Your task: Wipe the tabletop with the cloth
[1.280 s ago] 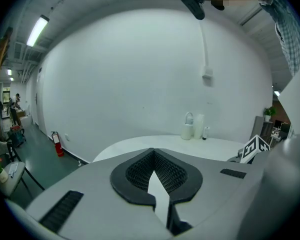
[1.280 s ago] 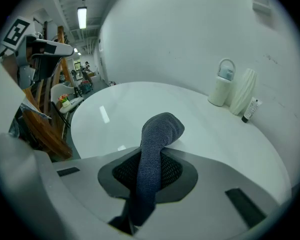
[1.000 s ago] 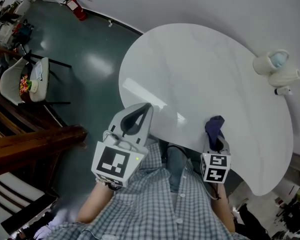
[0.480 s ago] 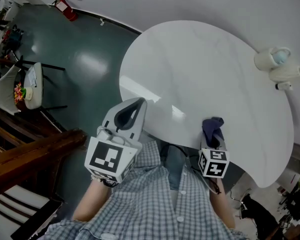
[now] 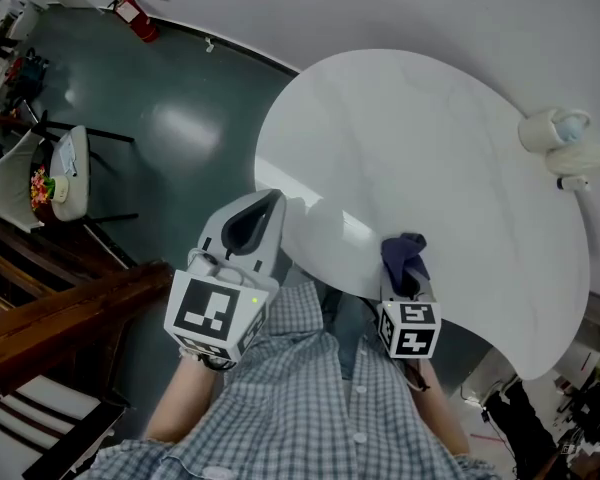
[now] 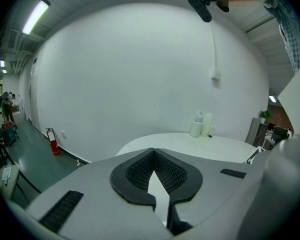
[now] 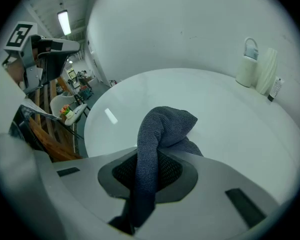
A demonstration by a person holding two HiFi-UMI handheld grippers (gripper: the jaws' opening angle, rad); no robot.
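The dark blue-grey cloth is bunched between the jaws of my right gripper, which is shut on it at the near edge of the white round tabletop. In the right gripper view the cloth stands up out of the gripper and flops forward over the tabletop; whether it touches the surface I cannot tell. My left gripper is shut with nothing in it, just off the table's near-left edge. Its closed tips point across the tabletop.
A white jug and cups stand at the table's far right edge, also seen as a jug and cup ahead right. Left of the table is green floor with a chair, a wooden rail and a fire extinguisher.
My right gripper has carried the cloth a little to the left along the table's near edge. The left gripper has barely moved.
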